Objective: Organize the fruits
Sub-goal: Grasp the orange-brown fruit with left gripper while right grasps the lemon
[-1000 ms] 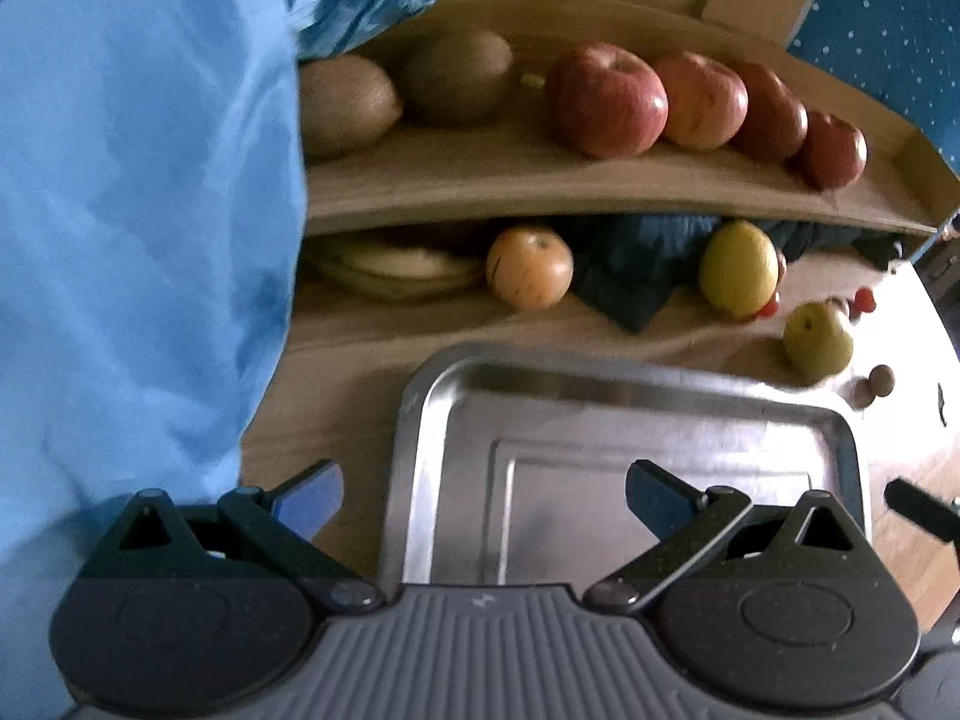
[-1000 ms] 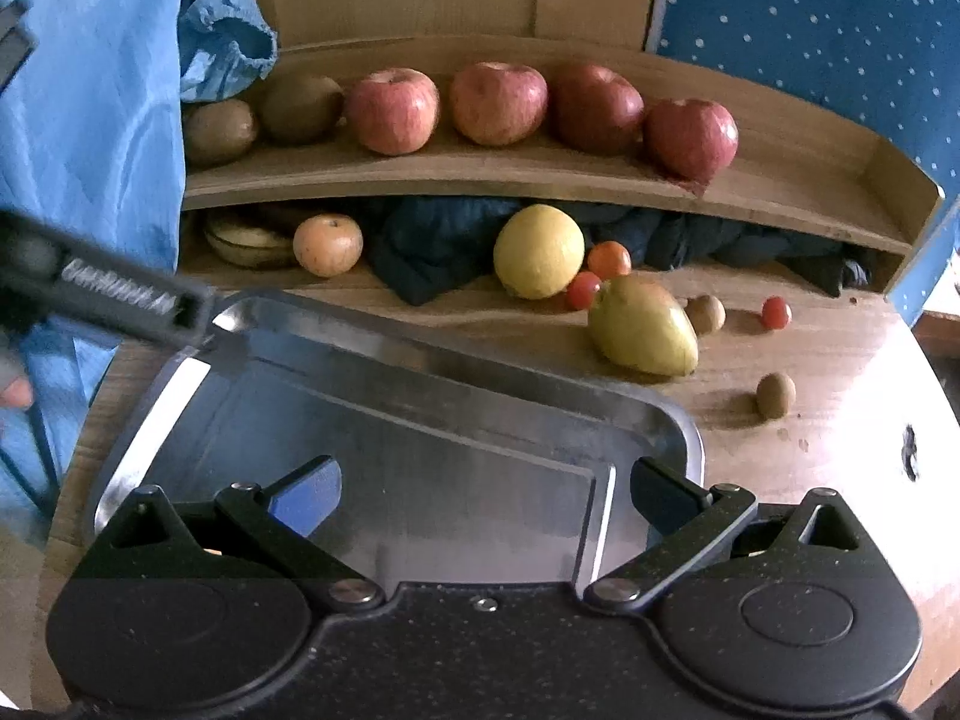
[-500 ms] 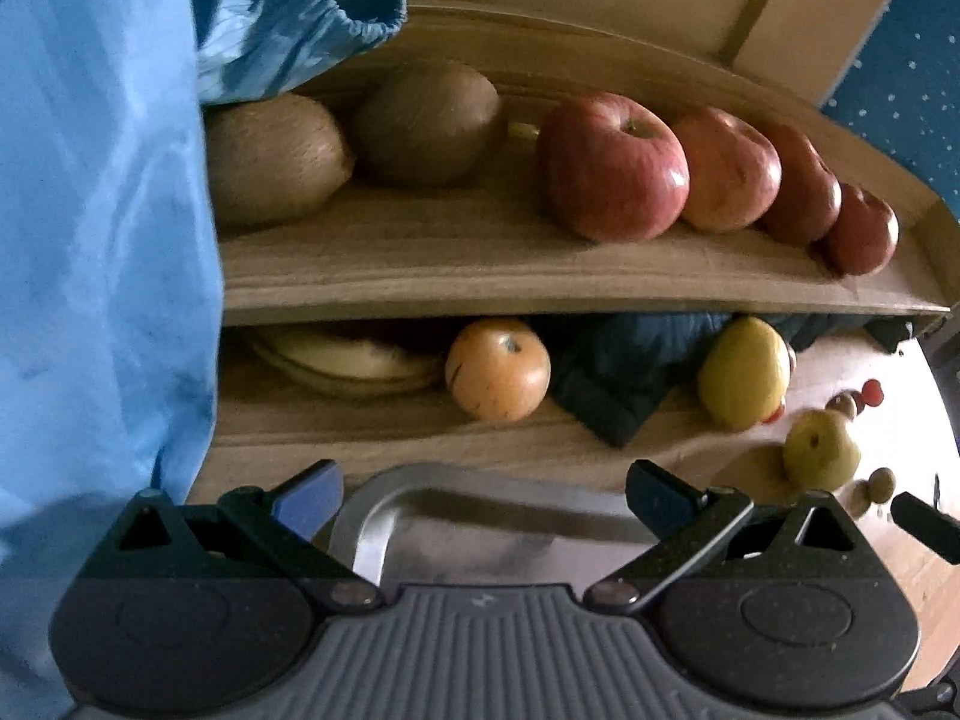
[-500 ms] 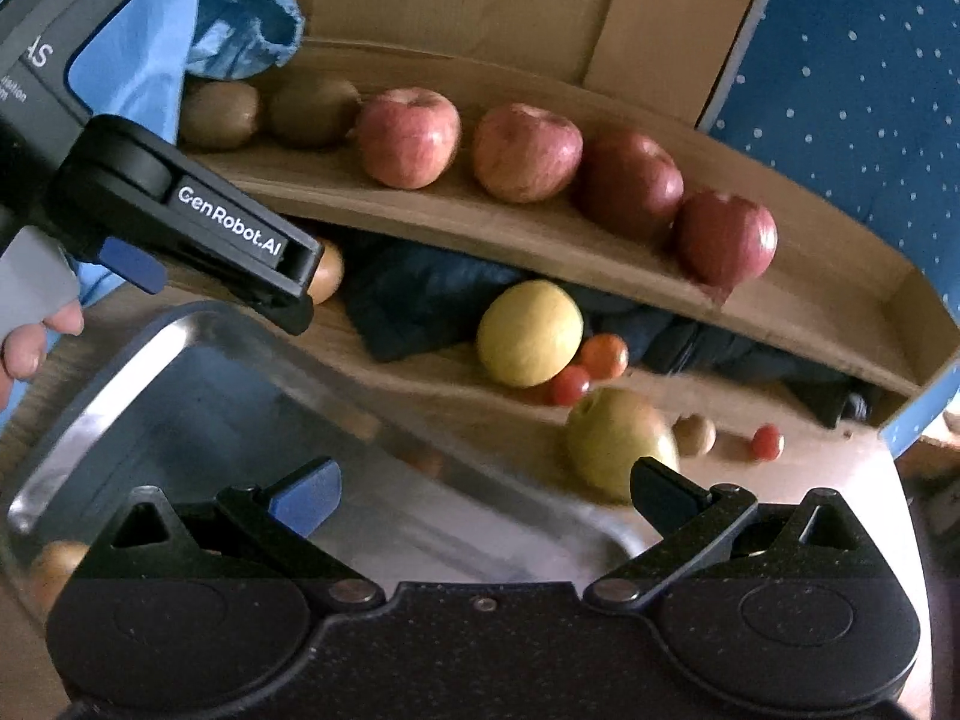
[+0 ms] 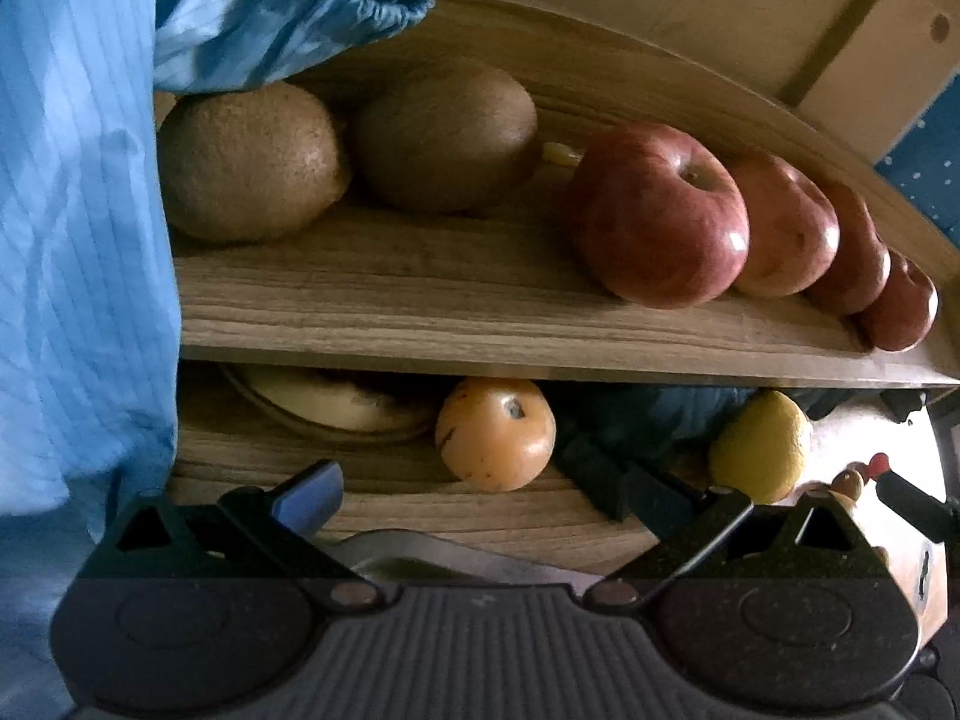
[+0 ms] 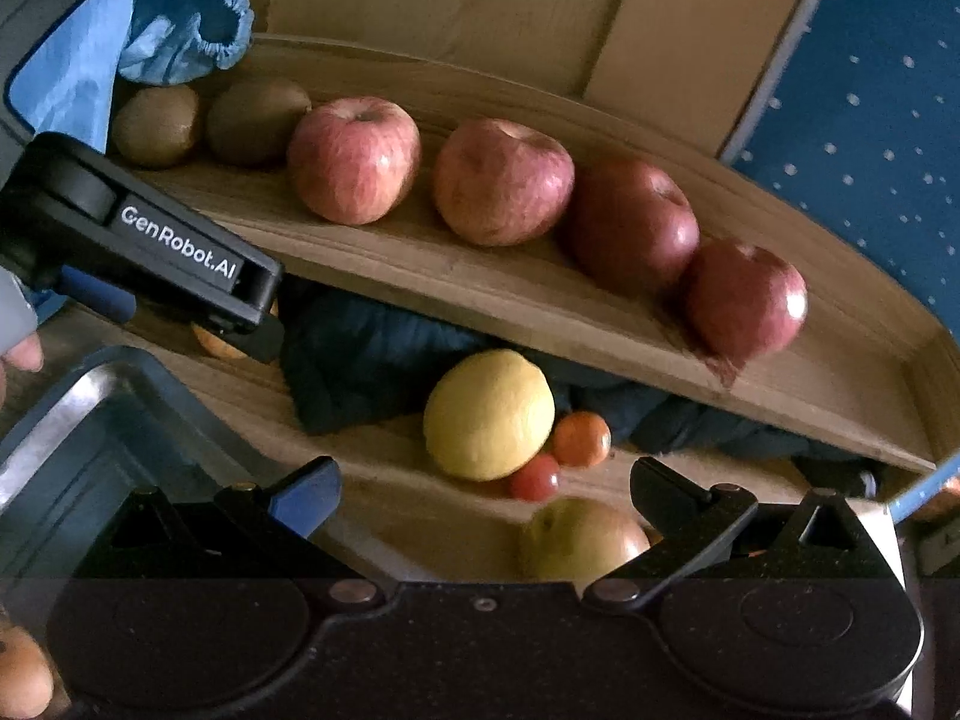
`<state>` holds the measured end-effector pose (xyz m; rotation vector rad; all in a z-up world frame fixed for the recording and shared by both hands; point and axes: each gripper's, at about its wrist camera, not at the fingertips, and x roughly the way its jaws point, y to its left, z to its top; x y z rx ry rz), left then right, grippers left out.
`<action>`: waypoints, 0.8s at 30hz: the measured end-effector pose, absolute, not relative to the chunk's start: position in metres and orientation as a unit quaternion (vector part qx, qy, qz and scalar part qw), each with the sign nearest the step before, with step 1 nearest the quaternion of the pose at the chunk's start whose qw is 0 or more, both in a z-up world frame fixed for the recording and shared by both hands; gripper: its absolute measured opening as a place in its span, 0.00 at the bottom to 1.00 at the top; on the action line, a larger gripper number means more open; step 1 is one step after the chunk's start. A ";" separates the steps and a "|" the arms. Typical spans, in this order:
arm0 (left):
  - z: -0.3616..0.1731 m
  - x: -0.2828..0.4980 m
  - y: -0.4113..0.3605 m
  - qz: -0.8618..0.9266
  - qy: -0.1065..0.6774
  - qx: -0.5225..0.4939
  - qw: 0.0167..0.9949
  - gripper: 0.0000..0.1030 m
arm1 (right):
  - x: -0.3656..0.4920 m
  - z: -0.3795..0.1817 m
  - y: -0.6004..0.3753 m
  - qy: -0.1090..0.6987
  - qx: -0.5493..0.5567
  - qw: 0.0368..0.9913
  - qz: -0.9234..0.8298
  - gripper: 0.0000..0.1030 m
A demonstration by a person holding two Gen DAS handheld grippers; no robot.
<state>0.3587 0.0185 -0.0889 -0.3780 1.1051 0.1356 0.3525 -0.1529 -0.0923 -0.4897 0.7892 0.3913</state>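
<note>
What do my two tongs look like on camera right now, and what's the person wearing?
Both tongs, left tongs and right tongs, are black with angular linkage arms and a blue pad on one finger. The left one's side carries white "GenRobot.AI" lettering. The person wears a light blue striped sleeve with an elastic cuff.

The only writing I can read is "GenRobot.AI", in white letters on the black side of the left tool (image 6: 264, 324), which reaches in from the left of my right wrist view. In my left wrist view I find no legible text, label or number on anything.
</note>
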 end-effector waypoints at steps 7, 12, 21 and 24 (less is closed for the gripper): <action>-0.094 0.364 0.028 0.070 0.524 -0.192 0.827 0.99 | 0.370 -0.100 -0.147 0.383 -0.239 0.869 0.200 0.99; -0.096 0.364 0.031 0.070 0.521 -0.199 0.827 0.91 | 0.380 -0.103 -0.145 0.387 -0.239 0.866 0.210 0.95; -0.100 0.365 0.035 0.051 0.520 -0.225 0.823 0.63 | 0.392 -0.106 -0.147 0.402 -0.224 0.860 0.219 0.79; -0.103 0.364 0.032 0.055 0.518 -0.226 0.823 0.57 | 0.395 -0.108 -0.149 0.408 -0.217 0.859 0.220 0.75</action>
